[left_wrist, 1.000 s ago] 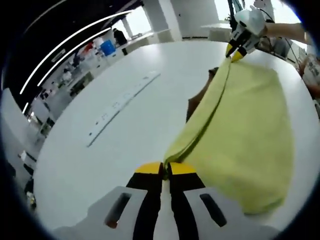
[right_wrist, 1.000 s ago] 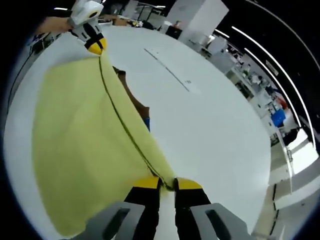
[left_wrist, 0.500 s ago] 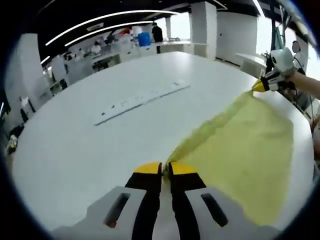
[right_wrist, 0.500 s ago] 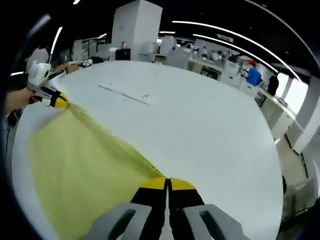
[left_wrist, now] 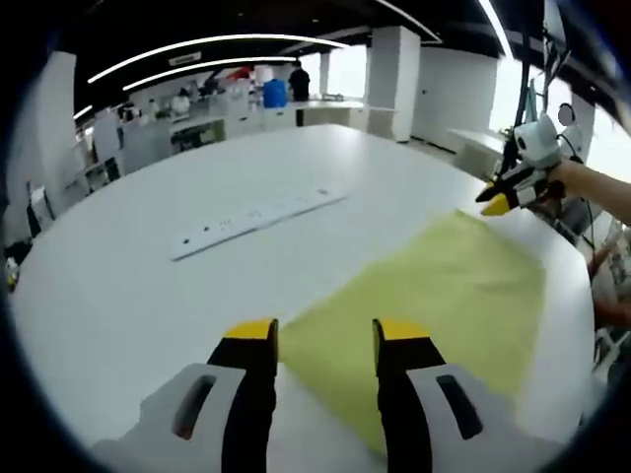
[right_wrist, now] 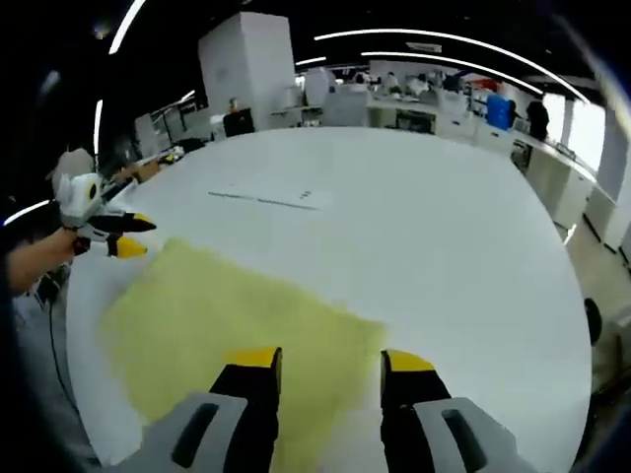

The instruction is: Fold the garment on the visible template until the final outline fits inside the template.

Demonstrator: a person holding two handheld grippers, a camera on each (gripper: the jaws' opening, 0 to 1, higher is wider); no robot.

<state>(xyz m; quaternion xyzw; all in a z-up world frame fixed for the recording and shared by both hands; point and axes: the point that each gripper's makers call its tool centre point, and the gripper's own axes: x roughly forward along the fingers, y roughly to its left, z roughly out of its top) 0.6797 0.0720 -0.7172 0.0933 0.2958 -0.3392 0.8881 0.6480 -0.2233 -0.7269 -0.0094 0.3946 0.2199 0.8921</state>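
In the left gripper view the left gripper [left_wrist: 325, 335] stands nearest, its yellow-tipped jaws spread wide and holding nothing, with a corner of the yellow garment [left_wrist: 434, 301] lying flat on the table [left_wrist: 138, 286] just ahead of them. The cloth runs away toward the table's far right edge, where the right gripper [left_wrist: 496, 203] hovers above its far corner, apparently released; how wide it stands is clearer in the right gripper view, where that gripper [right_wrist: 330, 365] has its jaws well apart and empty over the near edge of the garment [right_wrist: 232, 320]. There the cloth lies as a flat, roughly four-sided sheet along the table's left side, and the left gripper [right_wrist: 128, 236] shows open beside its far left corner. Farther out, toward the middle of the table, a pale strip with small marks [left_wrist: 258, 210] lies well apart from the garment. No template outline can be made out around or under the cloth, so I cannot tell whether the shape fits. The garment looks laid down and let go; further folds to shrink its outline probably remain.
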